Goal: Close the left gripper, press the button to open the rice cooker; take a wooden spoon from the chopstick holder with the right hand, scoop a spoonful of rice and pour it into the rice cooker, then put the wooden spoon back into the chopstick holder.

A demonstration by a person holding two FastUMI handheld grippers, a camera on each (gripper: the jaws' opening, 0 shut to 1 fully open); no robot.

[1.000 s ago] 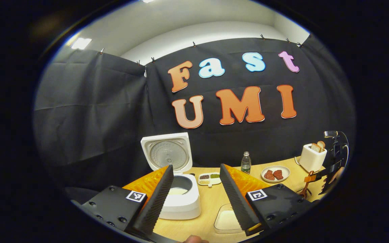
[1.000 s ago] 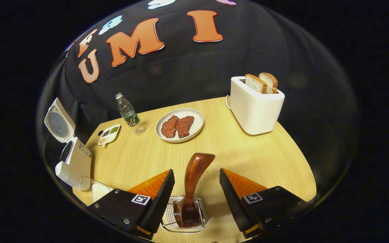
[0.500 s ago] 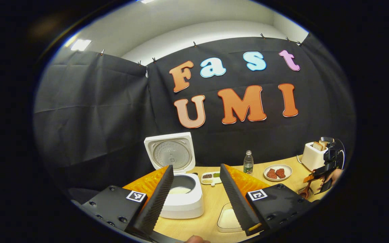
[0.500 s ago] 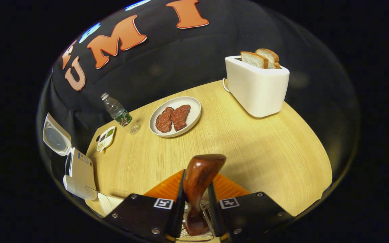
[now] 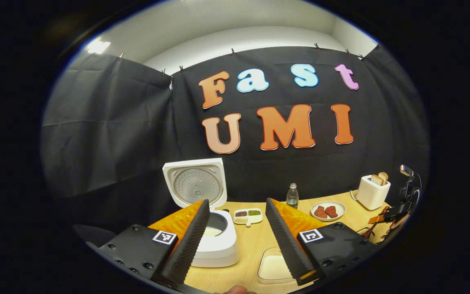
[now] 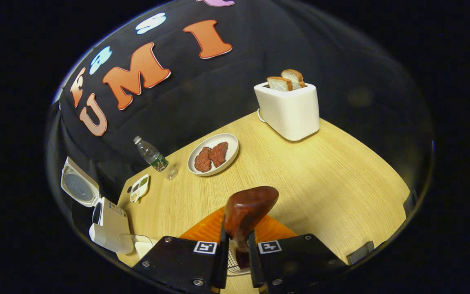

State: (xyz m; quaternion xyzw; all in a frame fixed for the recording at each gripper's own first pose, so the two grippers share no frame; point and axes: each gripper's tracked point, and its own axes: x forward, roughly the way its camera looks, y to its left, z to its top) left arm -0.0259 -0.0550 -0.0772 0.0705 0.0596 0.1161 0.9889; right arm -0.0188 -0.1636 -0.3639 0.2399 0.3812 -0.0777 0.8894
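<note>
In the right gripper view my right gripper (image 6: 237,247) is shut on the dark wooden spoon (image 6: 249,208), whose broad end sticks up above the fingers. Just below them a bit of the wire chopstick holder (image 6: 231,267) peeks out. The white rice cooker (image 6: 110,228) stands at the left edge with its lid (image 6: 79,187) raised, next to a clear rice container (image 6: 139,246). In the left gripper view my left gripper (image 5: 235,245) hangs open with nothing between its fingers, above the table in front of the open rice cooker (image 5: 216,245) and the rice container (image 5: 273,267). Far right, the right gripper (image 5: 398,212) holds the spoon (image 5: 371,231).
On the wooden table (image 6: 320,175) stand a white toaster (image 6: 288,111) with bread slices, a plate (image 6: 231,143) with two pieces of meat, a small water bottle (image 6: 152,156) and a little divided dish (image 6: 139,188). The table's right edge is close.
My right gripper shut on the spoon's handle and has since risen with it, the holder dropping below. My left gripper stayed open and shifted only slightly.
</note>
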